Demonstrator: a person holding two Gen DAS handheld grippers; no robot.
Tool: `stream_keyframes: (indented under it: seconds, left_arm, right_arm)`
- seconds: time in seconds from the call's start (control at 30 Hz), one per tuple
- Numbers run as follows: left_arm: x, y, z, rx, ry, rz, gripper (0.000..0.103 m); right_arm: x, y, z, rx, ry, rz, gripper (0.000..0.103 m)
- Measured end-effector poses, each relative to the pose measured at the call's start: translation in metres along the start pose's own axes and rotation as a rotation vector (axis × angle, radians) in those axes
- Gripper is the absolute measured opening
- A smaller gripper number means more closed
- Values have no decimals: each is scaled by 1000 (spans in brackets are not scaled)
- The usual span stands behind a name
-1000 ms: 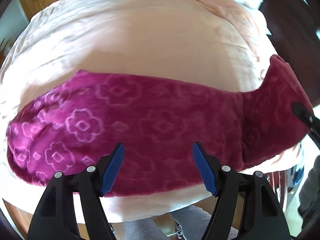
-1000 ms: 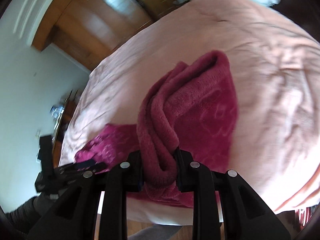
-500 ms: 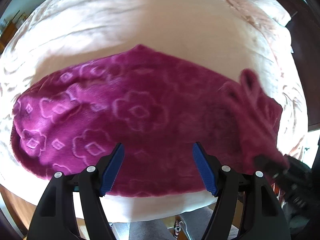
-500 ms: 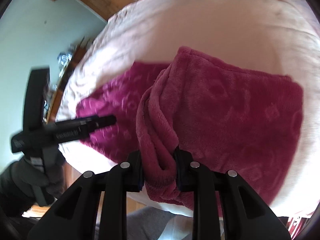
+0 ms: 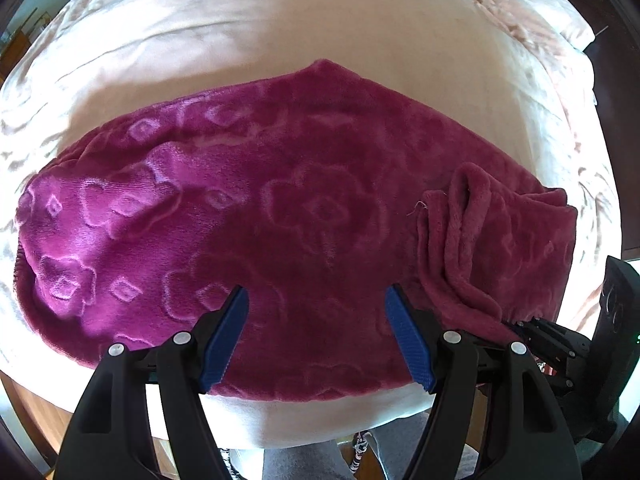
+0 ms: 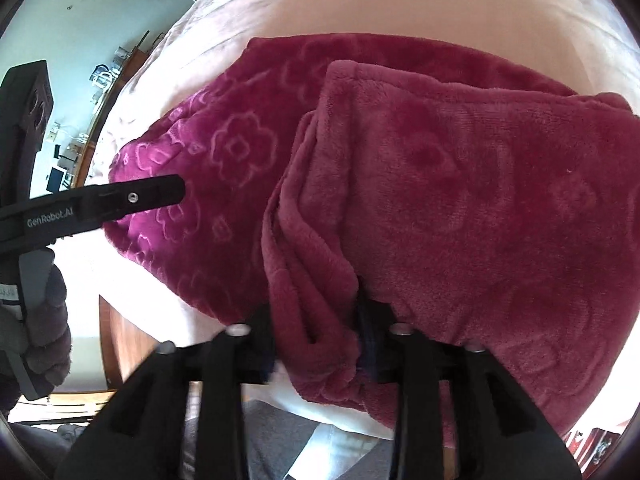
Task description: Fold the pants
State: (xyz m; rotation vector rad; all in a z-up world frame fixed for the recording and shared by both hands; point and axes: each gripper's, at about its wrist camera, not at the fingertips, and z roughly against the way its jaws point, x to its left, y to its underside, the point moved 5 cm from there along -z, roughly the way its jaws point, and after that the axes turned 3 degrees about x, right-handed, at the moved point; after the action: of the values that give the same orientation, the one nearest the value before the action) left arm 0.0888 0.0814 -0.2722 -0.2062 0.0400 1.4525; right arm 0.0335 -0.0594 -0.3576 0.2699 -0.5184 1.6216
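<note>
Magenta fleece pants (image 5: 320, 208) with a flower pattern lie across the bed. One end is folded over the rest as a paler, inside-out layer (image 6: 460, 180) on the right. My right gripper (image 6: 316, 332) is at the bed's near edge with its jaws opening; the bunched edge of that layer still sits between its fingers, no longer squeezed. My left gripper (image 5: 316, 292) hovers open just above the middle of the pants, with nothing between its blue pads (image 5: 224, 340). One left finger (image 6: 152, 196) shows over the patterned part.
A wrinkled pale pink sheet (image 5: 320, 32) covers the bed all around the pants. The bed's near edge drops to a wooden floor (image 6: 116, 340). A gloved hand (image 6: 44, 320) holds the left tool. A cluttered desk (image 6: 64, 152) stands by the far wall.
My right gripper carried the pants' end over and down onto the rest of the pants, and its jaws have spread. The left gripper shifted along the pants, still open.
</note>
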Motion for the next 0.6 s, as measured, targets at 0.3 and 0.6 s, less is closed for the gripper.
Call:
stream_keyframes:
  seconds: [0.3,0.6]
  left_arm:
    - [-37,-2,-2,-9,29,-23,70]
    - [-96,8,-13,-10,67,-47,70]
  right_arm:
    - [5,5,39,-23,-109,28,50]
    - [-74,9,97,-108,-14,-79,50]
